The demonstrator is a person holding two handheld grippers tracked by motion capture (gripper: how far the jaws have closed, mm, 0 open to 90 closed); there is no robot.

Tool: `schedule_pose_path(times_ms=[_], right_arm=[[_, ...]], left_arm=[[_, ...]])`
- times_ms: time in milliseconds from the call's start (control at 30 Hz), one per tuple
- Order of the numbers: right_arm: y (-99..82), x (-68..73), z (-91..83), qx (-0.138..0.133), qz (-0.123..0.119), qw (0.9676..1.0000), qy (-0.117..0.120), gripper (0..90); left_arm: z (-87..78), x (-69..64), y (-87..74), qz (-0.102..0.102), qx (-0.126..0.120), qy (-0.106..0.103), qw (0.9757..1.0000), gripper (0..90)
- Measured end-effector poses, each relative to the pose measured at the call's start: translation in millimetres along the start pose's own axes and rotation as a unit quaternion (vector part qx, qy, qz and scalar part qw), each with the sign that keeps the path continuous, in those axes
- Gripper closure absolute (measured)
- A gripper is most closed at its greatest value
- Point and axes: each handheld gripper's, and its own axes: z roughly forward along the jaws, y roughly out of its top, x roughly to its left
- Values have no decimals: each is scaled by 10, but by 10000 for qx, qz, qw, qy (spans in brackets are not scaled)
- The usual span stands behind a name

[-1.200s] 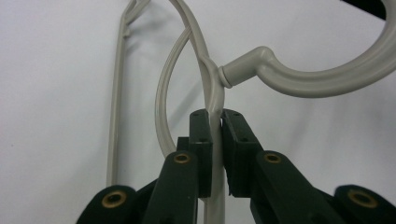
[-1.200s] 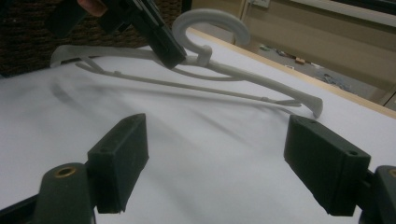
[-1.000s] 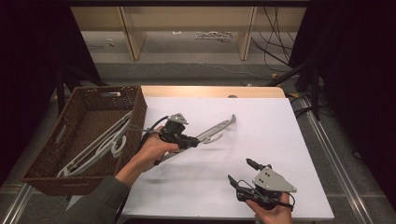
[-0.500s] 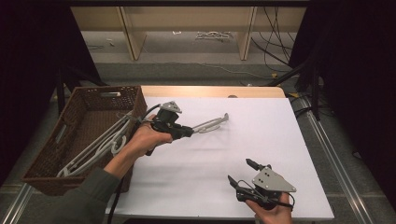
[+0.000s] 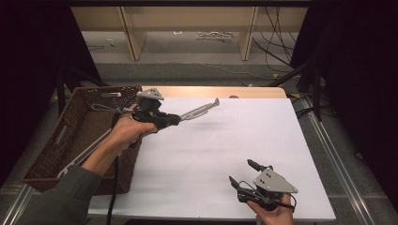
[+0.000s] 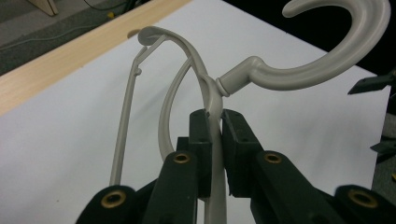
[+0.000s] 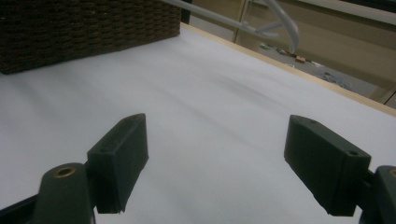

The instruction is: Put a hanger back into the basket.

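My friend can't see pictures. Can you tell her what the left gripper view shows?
Two black jaws of the left gripper pinch the thin neck of a grey plastic hanger, just below its big curved hook. Behind it lies a white table with a wooden edge.

Smooth pale-grey plastic, faintly glossy: hanger [image 6: 261,77]. Matt black plastic with brass-coloured rivets: left hand-held gripper [image 6: 214,140]. Matt white, smooth, edged in pale wood: worktop [image 5: 244,136]. Rough dark-brown woven wicker: basket [image 5: 70,140]. Dull grey metal plate: right hand-held gripper [image 5: 240,174].
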Motion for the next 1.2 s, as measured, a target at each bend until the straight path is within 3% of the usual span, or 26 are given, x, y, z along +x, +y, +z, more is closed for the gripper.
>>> schedule_pose_path(times_ms=[100,400,600,767,900,1033,1200], right_arm=[[-2,7,4,55,43,10000,26,228],[-3,-8,-6,20,-2,10000,-21,228],[-4,1,-1,-16,1,10000,-32,227],[-6,0,3,32,-13,10000,-8,227],[-8,3,14,14,2,10000,-36,228],[-8,3,17,17,-6,10000,-43,228],[-11,13,20,114,51,9999,23,228]], left_arm=[[-65,-53,48,63,-96,-91,9999,826],[-242,-160,201,280,-210,-4,9994,825],[-471,-31,161,188,-349,222,9990,825],[-717,109,38,25,-424,392,9983,825],[-891,223,-67,30,-474,553,9973,825],[-1070,301,-171,-41,-597,673,9959,825],[-1232,347,-288,-62,-558,798,9952,825]])
